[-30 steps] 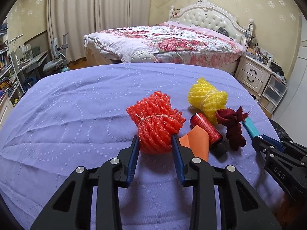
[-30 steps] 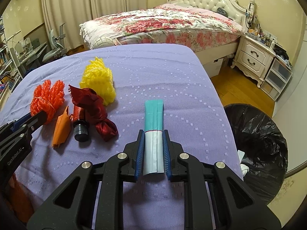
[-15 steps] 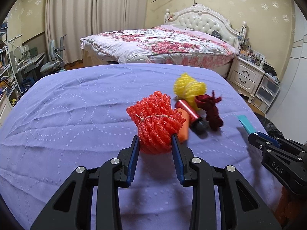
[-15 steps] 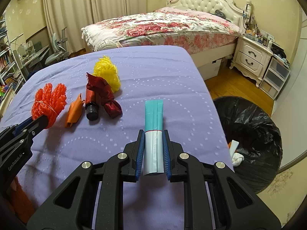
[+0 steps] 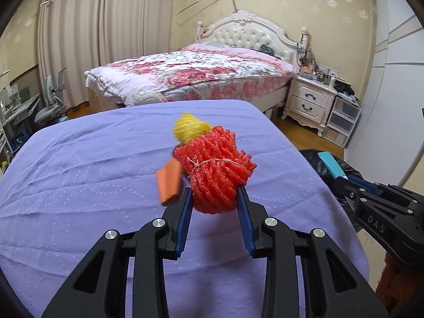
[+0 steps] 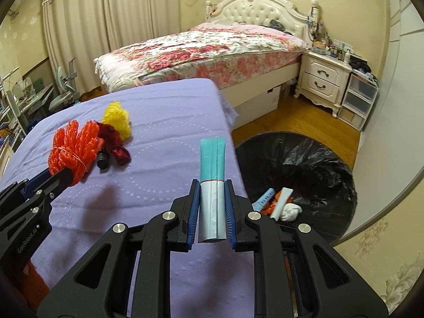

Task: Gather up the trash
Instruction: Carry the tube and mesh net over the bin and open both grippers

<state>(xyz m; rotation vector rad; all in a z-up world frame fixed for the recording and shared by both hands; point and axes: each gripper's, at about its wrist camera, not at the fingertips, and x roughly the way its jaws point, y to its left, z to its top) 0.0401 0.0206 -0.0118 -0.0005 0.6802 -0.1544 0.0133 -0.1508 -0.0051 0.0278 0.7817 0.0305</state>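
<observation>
Both your hands have swung right: the bin (image 6: 299, 164) now fills lower right. Your left gripper (image 5: 214, 204) clamps the red foam net (image 5: 216, 169) at frame centre; your right gripper (image 6: 212, 206) pinches the teal packet (image 6: 212, 175) mid-frame, above the purple table (image 6: 159, 122) edge.

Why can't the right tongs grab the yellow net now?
Probably they can't yet: the right tongs are already shut on a teal packet, and the yellow net lies far across the table.

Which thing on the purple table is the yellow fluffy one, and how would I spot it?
Find the table under the purple cloth in front of the flowery bed. Near its far left part lies a small pile of trash. The yellow foam net is the farthest piece, behind the dark red wrapper; it is the only yellow thing there.
</observation>
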